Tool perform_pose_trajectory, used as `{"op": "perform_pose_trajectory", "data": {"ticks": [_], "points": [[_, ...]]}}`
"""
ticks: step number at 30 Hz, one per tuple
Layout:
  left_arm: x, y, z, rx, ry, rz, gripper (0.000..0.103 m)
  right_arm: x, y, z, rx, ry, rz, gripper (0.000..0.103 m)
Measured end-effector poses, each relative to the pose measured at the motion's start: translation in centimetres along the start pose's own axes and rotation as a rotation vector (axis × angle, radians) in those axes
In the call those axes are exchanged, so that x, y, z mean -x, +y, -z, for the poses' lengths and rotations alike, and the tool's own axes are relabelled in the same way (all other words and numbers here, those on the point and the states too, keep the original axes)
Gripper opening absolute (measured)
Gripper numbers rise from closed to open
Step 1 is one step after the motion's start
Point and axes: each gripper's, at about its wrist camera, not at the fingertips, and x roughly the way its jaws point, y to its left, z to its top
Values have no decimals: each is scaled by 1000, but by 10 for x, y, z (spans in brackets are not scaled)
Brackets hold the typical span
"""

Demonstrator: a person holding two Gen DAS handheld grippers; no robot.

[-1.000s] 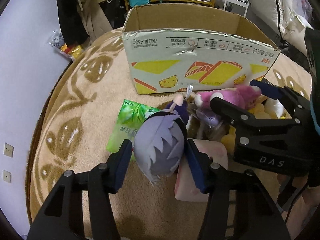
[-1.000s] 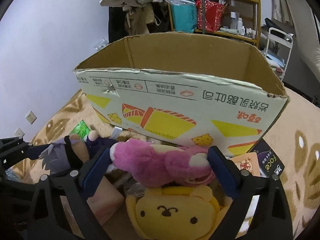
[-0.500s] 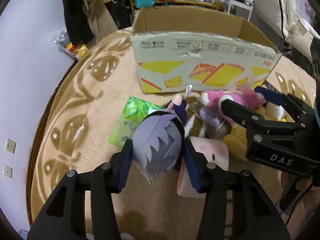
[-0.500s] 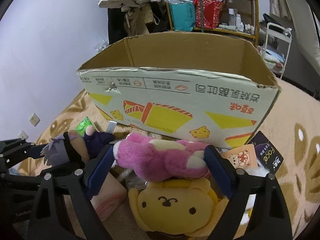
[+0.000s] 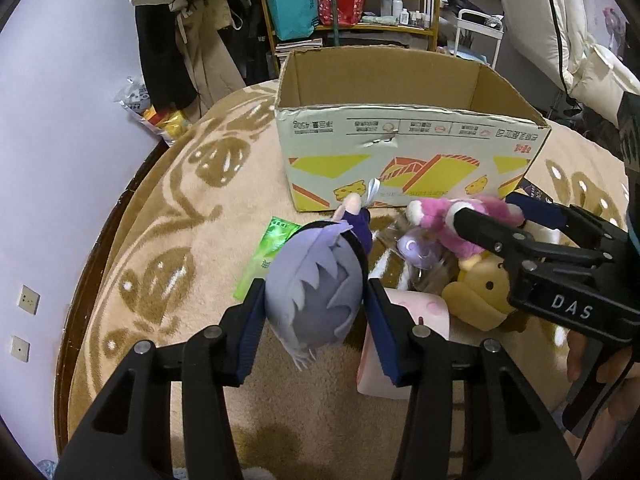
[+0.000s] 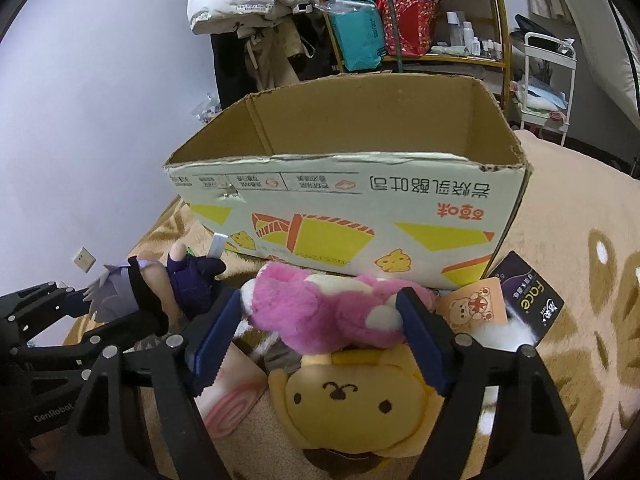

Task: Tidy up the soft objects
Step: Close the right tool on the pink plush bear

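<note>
Beige leaf-patterned rug (image 5: 168, 208) beneath open cardboard box (image 5: 400, 160); cluttered shelf (image 6: 420, 12) behind. Left gripper (image 5: 316, 320) clamped on grey-haired doll (image 5: 316, 292). Right gripper (image 6: 320, 328) closing around pink plush (image 6: 320, 316), pads touching, above yellow plush (image 6: 352, 400).

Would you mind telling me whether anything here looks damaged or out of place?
The printed cardboard box has a small tear in its front wall near the top left, and a ragged, chewed top right corner. Its printing is also upside down.
</note>
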Motion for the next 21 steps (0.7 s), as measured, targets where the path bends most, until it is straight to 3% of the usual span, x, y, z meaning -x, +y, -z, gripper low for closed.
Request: {"op": "perform_pose_trajectory", "data": {"ticks": [7,18,21], "points": [[4,7,0,29,-11,-27,48,5,3,0,15,-1,8,75],[12,5,1,15,-36,-33,48,3,13,1,58,38,8,41],[14,5,1,19,-44,-35,48,3,15,0,69,40,6,39]]}}
